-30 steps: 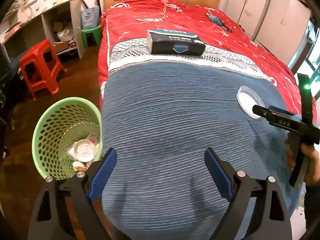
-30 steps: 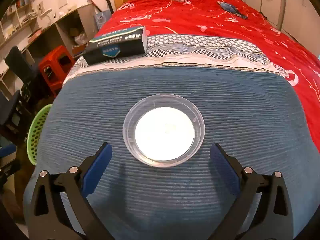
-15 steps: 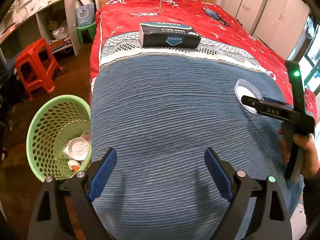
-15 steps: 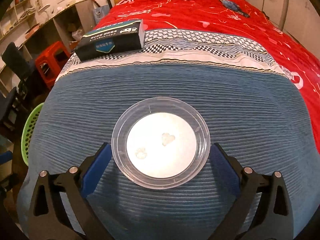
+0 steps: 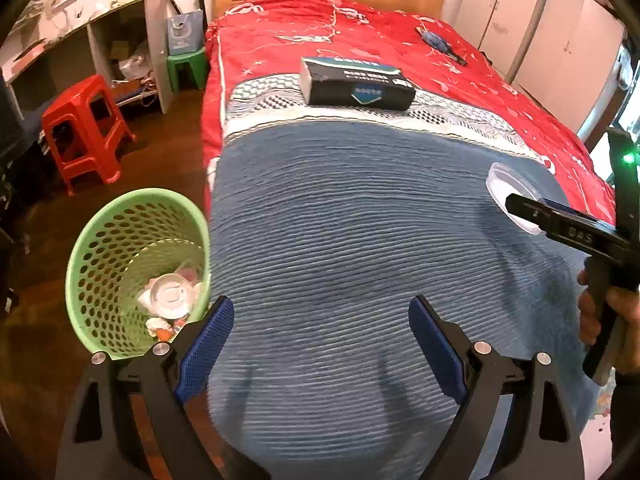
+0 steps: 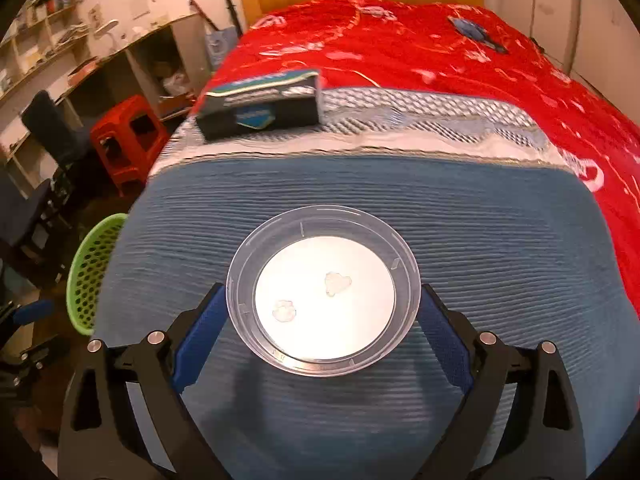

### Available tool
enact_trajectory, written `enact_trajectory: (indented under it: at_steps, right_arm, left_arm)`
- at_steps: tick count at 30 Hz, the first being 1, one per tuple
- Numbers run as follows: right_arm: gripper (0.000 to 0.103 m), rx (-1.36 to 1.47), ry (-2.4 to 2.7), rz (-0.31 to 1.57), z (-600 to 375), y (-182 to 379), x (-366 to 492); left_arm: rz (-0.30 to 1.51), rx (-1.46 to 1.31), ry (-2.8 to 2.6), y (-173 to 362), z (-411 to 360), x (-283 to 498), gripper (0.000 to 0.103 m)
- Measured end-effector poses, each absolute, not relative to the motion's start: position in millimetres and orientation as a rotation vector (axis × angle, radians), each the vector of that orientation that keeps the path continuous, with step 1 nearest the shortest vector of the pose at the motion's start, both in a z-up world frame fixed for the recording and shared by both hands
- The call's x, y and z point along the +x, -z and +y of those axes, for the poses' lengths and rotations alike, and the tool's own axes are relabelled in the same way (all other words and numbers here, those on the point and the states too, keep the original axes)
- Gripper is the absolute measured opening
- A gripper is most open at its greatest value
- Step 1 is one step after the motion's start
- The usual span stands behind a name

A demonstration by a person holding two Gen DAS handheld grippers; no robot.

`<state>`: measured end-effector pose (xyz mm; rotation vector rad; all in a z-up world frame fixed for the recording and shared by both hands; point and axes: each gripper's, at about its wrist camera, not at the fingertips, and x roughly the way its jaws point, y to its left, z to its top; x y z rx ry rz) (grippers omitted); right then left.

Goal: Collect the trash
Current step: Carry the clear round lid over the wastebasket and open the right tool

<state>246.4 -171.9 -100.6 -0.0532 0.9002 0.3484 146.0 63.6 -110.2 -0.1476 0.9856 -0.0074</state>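
- Right gripper sits low over the ribbed blue blanket at the foot of the bed, its blue-padded fingers spread wide, released
- Between those fingers lies the round clear plastic lid, flat on the blanket; both pads stand just beside its rim, and whether they touch it I cannot tell
- Two small pale smudges show on the lid's white centre
- From the left wrist view, the same lid sits near the right side of the blanket, with the right gripper's black body over its near edge and the person's right hand on the handle
- Left gripper hangs over the near left part of the blanket, blue-padded fingers wide apart and holding nothing
- Just beside the bed's left edge, on the dark wooden floor, stands the green perforated plastic waste basket, with a white round lid and other scraps inside
- Further up the bed, a dark rectangular box with a blue label rests across the patterned white band where blue blanket meets red quilt
- A red plastic stool and a small green stool stand on the floor by the desk shelving, well apart from the basket
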Motion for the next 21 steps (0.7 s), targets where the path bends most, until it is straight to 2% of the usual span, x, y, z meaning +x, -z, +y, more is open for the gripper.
enact_trajectory:
  at_steps: [21]
  right_arm:
    - [0.091, -0.092, -0.621, 0.889, -26, 67, 200]
  left_arm:
    - [0.960, -0.194, -0.155, 105, 153, 97, 0.086]
